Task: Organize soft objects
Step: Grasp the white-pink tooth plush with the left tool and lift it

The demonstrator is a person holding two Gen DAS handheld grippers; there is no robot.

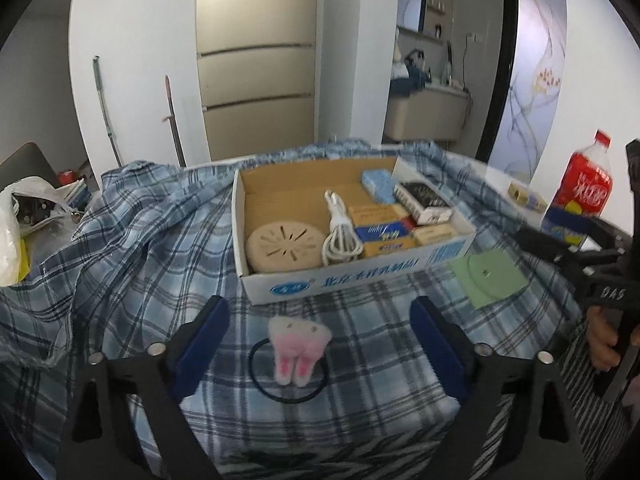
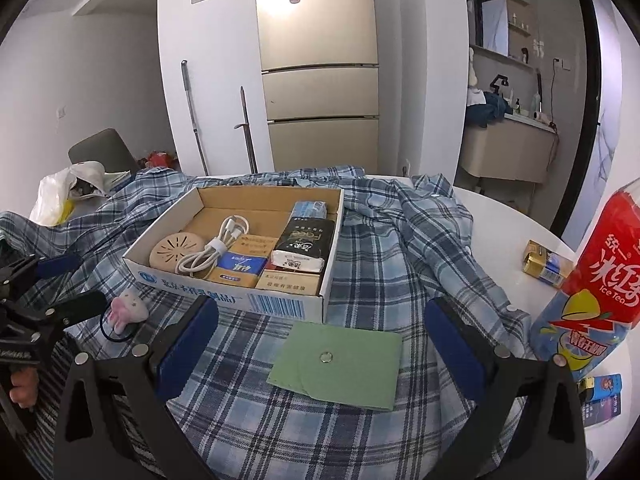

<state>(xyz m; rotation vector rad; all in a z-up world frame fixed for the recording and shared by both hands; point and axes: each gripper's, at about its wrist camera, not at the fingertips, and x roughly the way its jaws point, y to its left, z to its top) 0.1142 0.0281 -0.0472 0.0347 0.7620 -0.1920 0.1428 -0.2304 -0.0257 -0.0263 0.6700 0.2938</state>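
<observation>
The left gripper [image 1: 320, 344] tilts down, spread wide around the plush hair tie [image 1: 298, 346] near the cardboard box [image 1: 360, 276] — probably not touching yet. Closing crooked could nudge it off the desk [image 2: 500, 216]. The right gripper [image 2: 320, 348] hangs released over the green pouch [image 2: 340, 364].

Home interior: tall beige fridge [image 2: 320, 80] stood behind the bench [image 2: 500, 216]; washbasin vanity [image 2: 508, 148] with mirror lay right of the fridge, mop [image 2: 194, 116] leaned left.
</observation>
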